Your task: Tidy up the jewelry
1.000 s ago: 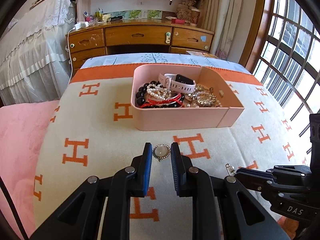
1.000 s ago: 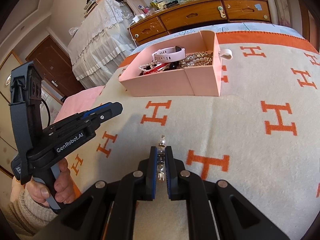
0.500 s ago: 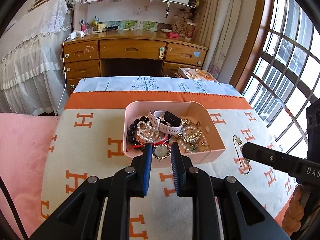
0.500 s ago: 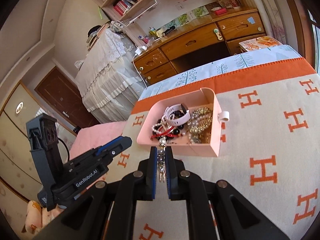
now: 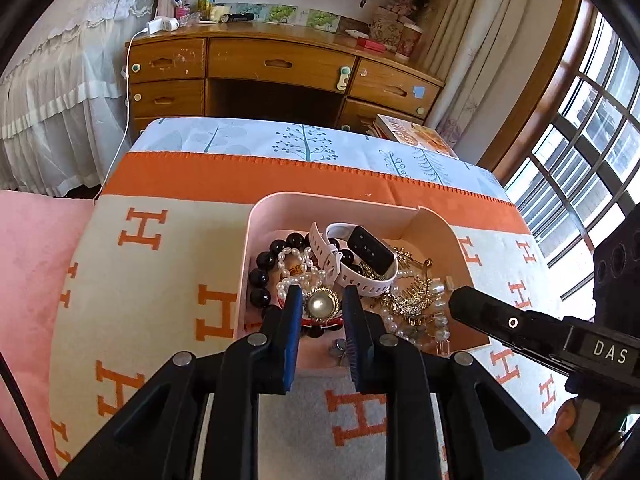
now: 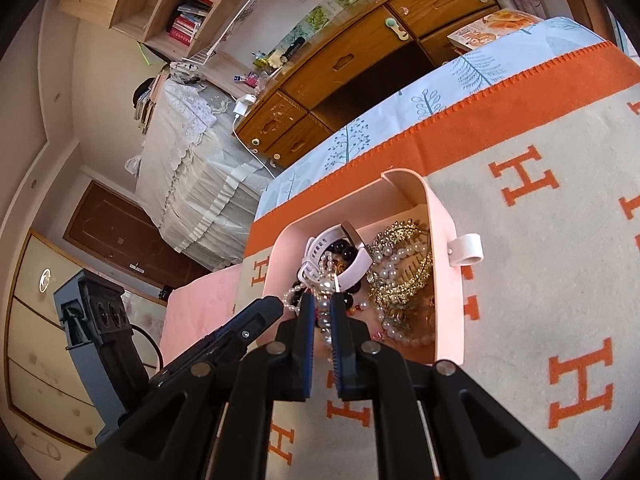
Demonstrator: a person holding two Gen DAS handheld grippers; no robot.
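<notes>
A pink box (image 5: 256, 240) on the H-patterned blanket (image 5: 160, 300) holds a white watch (image 5: 360, 276), black beads, pearl strands and gold pieces. My left gripper (image 5: 322, 300) hangs over the box's near side with a gold-rimmed pearl brooch (image 5: 322, 305) between its blue pads. Its jaws are opening, and the brooch still sits between them. My right gripper (image 6: 320, 300) is shut on a beaded pin (image 6: 325, 326) above the same box (image 6: 444, 240), close beside the left gripper's finger (image 6: 264, 308). A white loop (image 6: 466, 248) lies just outside the box.
A wooden desk (image 5: 280, 64) with drawers stands beyond the bed's far end, and a book (image 5: 416, 132) lies there too. A pink cushion (image 5: 32, 260) borders the blanket on the left. Windows run along the right; a lace-covered bed (image 6: 192, 168) is at the left.
Both grippers have lifted off the blanket and moved forward to hover over the pink box, each still carrying its piece. The right gripper has rolled.
</notes>
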